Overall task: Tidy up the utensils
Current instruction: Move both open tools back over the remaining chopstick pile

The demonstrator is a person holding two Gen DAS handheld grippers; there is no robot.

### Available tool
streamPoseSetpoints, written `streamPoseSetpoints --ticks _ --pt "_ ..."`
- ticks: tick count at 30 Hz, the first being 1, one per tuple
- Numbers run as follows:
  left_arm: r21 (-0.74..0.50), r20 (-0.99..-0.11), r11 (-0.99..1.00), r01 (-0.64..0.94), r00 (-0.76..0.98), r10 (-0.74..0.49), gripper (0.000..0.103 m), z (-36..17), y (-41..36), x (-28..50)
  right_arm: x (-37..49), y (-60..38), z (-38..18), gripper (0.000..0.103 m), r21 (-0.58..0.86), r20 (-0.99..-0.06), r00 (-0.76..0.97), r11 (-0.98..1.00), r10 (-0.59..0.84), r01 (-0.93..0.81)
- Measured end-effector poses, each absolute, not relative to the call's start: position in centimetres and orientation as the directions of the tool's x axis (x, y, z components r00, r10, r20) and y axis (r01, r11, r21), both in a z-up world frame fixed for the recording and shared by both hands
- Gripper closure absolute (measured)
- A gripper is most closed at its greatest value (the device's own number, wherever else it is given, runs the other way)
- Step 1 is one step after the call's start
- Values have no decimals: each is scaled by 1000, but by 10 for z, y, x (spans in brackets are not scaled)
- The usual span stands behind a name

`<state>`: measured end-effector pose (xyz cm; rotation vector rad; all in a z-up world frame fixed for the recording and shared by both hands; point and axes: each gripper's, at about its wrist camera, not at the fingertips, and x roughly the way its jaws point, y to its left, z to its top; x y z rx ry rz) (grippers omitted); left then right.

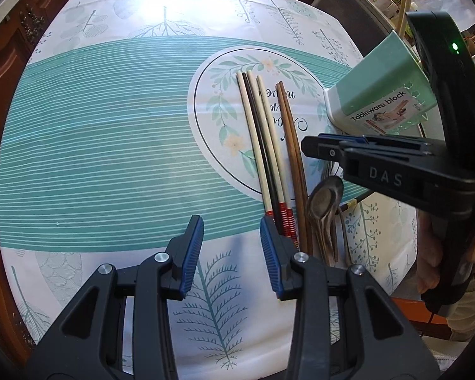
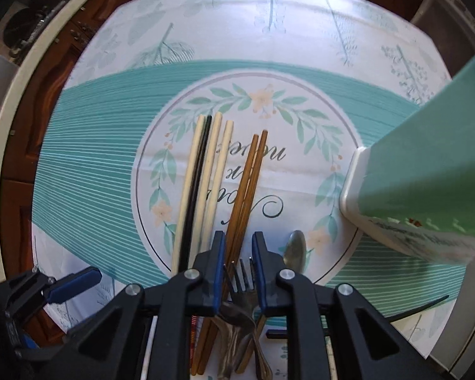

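Our left gripper (image 1: 231, 250) hovers with fingers spread and empty. Our right gripper (image 2: 239, 261) straddles the fork (image 2: 242, 280) beside 2 brown chopsticks (image 2: 248, 177) on the table (image 2: 110, 171); we cannot tell if its fingers pinch.

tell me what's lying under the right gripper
Under the right gripper: a fork, the brown chopsticks and spoons on the tablecloth. Their handles are mostly covered by the gripper body.
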<state>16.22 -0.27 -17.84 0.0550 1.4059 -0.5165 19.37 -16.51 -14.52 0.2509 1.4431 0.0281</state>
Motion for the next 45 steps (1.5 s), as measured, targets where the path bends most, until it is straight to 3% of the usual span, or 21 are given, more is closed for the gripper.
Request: streamPoseSetpoints --ticks 7,13,28,33,45 --pt "-259 -948 880 399 67 -310 69 -178 -11 158 173 -183 -146 87 205 -972 147 967 183 149" --pt "-250 -952 883 397 64 -298 69 -182 -11 161 179 -192 -157 85 96 -991 102 987 84 128" --pt "-252 -953 887 387 60 -297 69 -184 -10 163 204 -182 -145 84 188 -979 120 961 166 202" --pt "-259 -951 884 389 57 -304 69 -183 -10 161 207 -178 -146 84 266 -964 92 930 251 255" --pt "-273 -948 887 373 51 -313 69 -182 -5 161 198 -167 -169 84 162 -985 -22 949 174 269"
